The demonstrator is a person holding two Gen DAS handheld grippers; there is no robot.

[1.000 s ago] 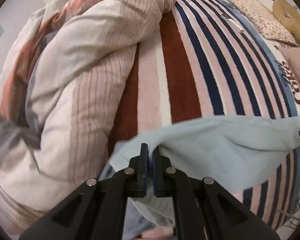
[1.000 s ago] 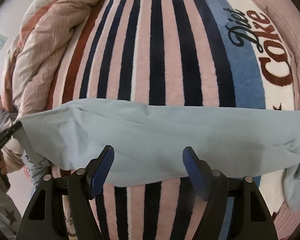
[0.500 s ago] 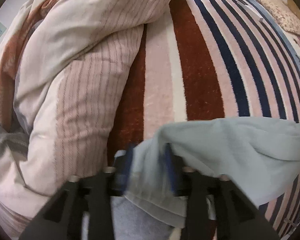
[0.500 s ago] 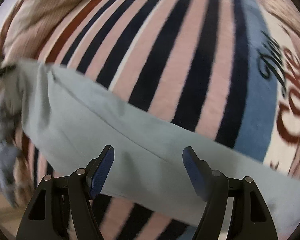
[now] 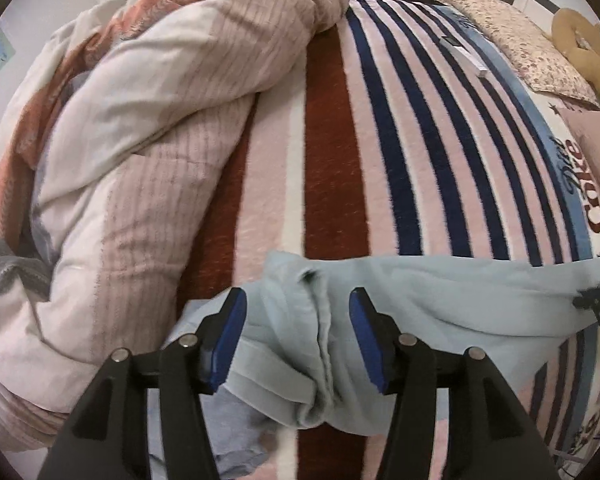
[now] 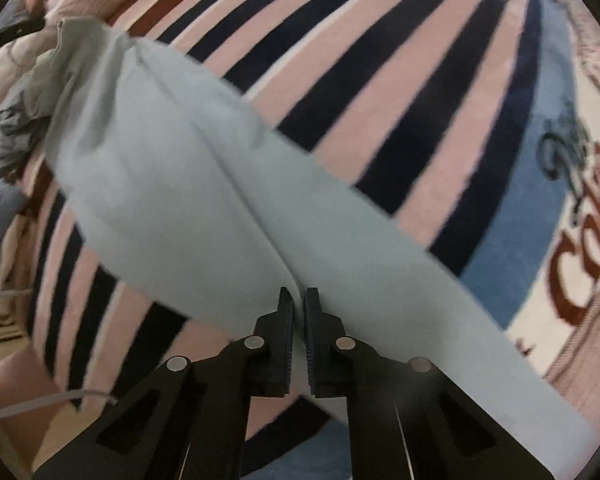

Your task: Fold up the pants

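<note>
Blue pants (image 5: 440,300), one pair, lie across one striped blanket (image 5: 340,140); right claw (image 6: 299,300) pinches them, left claw (image 5: 298,320) gapes wide, beside one quilt (image 5: 140,120).

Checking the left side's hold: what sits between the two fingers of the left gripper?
In the left wrist view, the left gripper is open, and a bunched fold of the light blue pants lies between its fingers.

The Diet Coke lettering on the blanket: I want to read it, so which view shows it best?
The left wrist view: the Diet Coke lettering is small at the frame edge but sharp. The right wrist view shows it larger, but motion-blurred and cut off.
</note>
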